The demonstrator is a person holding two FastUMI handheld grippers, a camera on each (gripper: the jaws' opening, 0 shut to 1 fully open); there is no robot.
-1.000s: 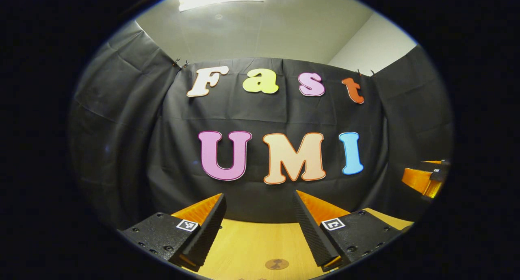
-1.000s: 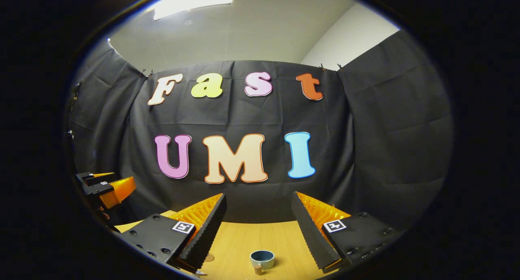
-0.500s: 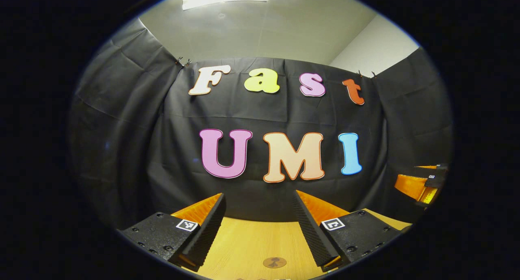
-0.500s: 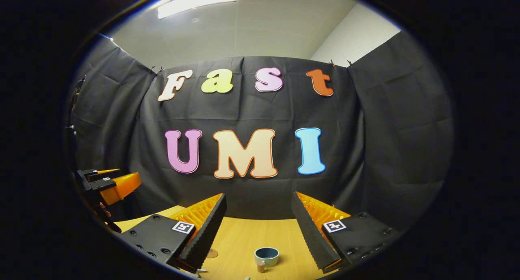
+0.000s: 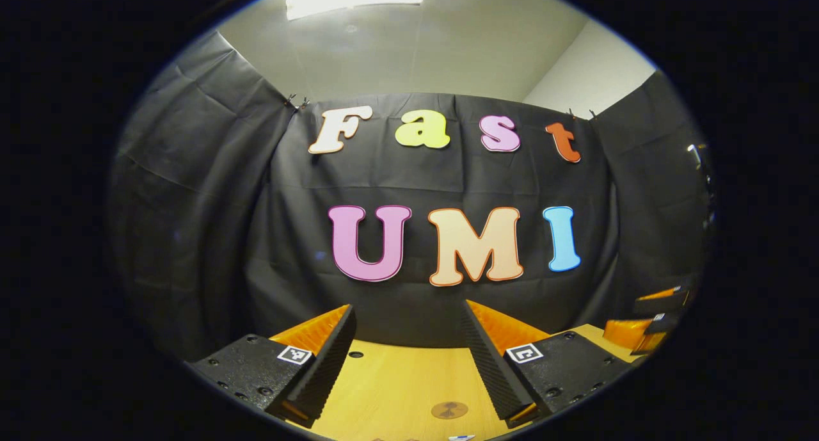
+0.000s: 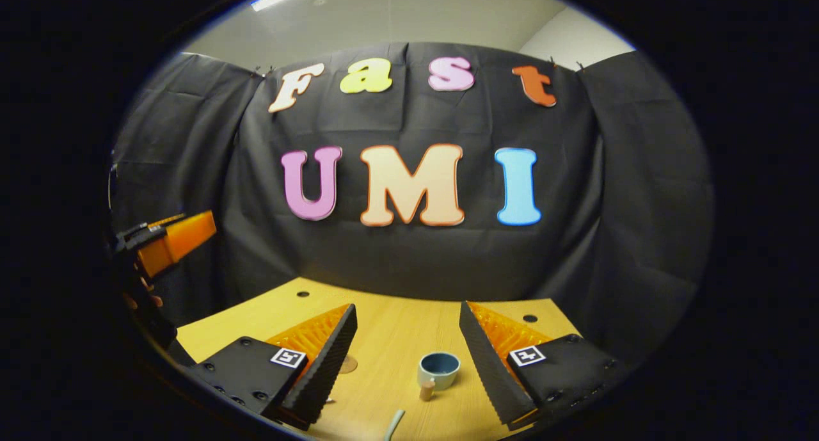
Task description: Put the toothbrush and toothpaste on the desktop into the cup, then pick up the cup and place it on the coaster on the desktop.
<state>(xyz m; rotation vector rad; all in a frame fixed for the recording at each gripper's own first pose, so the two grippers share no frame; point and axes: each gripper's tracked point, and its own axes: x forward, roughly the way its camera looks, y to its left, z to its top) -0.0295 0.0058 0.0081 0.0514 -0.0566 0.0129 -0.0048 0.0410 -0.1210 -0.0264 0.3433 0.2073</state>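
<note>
A small cup (image 6: 439, 368) with a blue inside and a cork-like handle stands upright on the wooden desktop (image 6: 384, 326), between and beyond my right gripper's (image 6: 407, 308) open fingers. A round brown coaster (image 6: 348, 364) lies left of the cup, partly behind one finger. A pale slim end, likely the toothbrush (image 6: 393, 425), pokes in at the bottom edge. My left gripper (image 5: 408, 308) hovers open over the desktop, with the coaster (image 5: 450, 409) below its fingers. A white and blue tip (image 5: 461, 437) shows at the bottom edge; what it is I cannot tell.
The black cloth wall closes the back and sides of the desk. Two small round holes (image 6: 302, 294) (image 6: 530, 317) sit near the desk's far edge. The other gripper (image 6: 169, 239) hangs at the left with a hand under it, and the right one (image 5: 652, 326) at the right.
The right gripper view has tipped downward, showing more desktop, the cup and the slim pale end. In the left gripper view the right gripper has dropped lower.
</note>
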